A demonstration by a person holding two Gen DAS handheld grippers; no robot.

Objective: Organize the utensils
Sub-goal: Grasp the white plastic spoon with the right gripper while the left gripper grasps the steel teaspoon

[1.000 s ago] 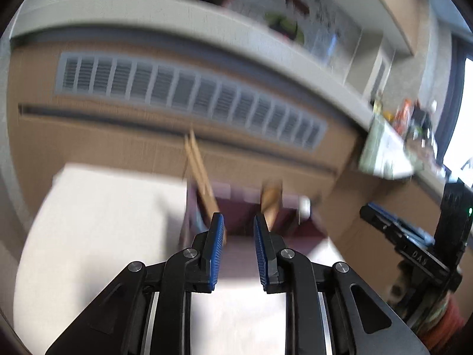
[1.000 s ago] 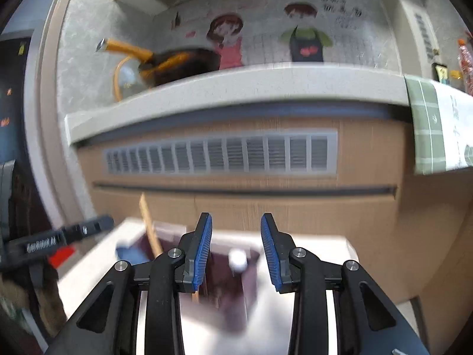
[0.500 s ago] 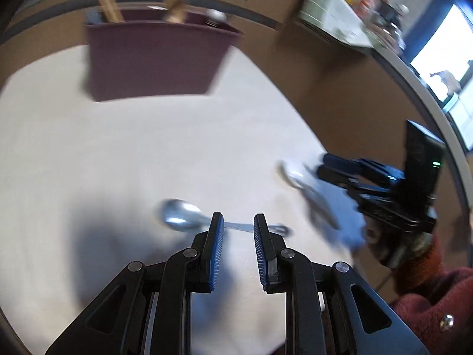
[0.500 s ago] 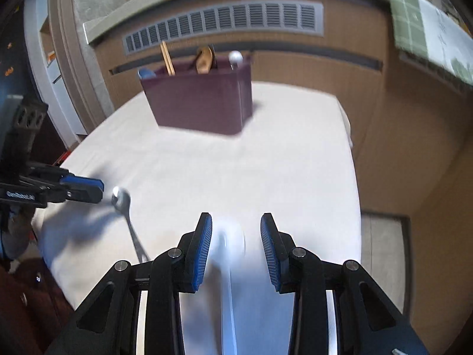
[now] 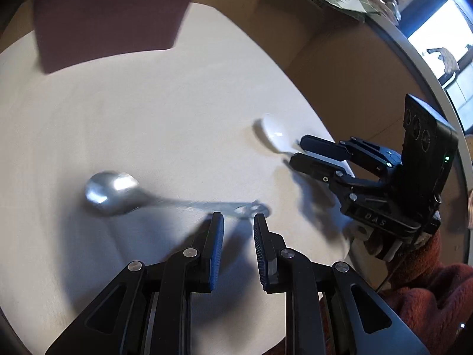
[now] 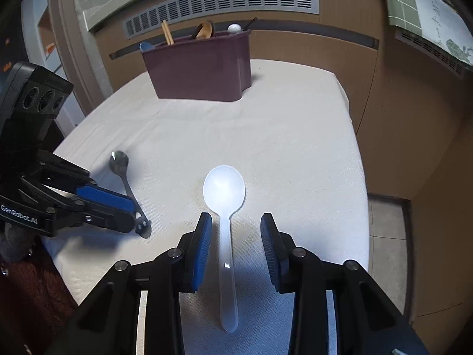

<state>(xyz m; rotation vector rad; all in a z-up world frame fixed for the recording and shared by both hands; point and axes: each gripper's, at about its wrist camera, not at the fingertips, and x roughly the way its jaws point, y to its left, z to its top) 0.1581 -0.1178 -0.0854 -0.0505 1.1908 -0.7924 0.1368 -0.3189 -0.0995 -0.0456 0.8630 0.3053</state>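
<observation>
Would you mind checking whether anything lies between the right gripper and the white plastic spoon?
Nothing visible does. The right gripper is open with the white plastic spoon handle between its fingers, lying on the white tablecloth.

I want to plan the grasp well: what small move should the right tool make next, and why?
Probably close the right tool on the white plastic spoon. Its open fingers already sit on either side of the handle, which lies flat on the white cloth, still ungripped.
</observation>
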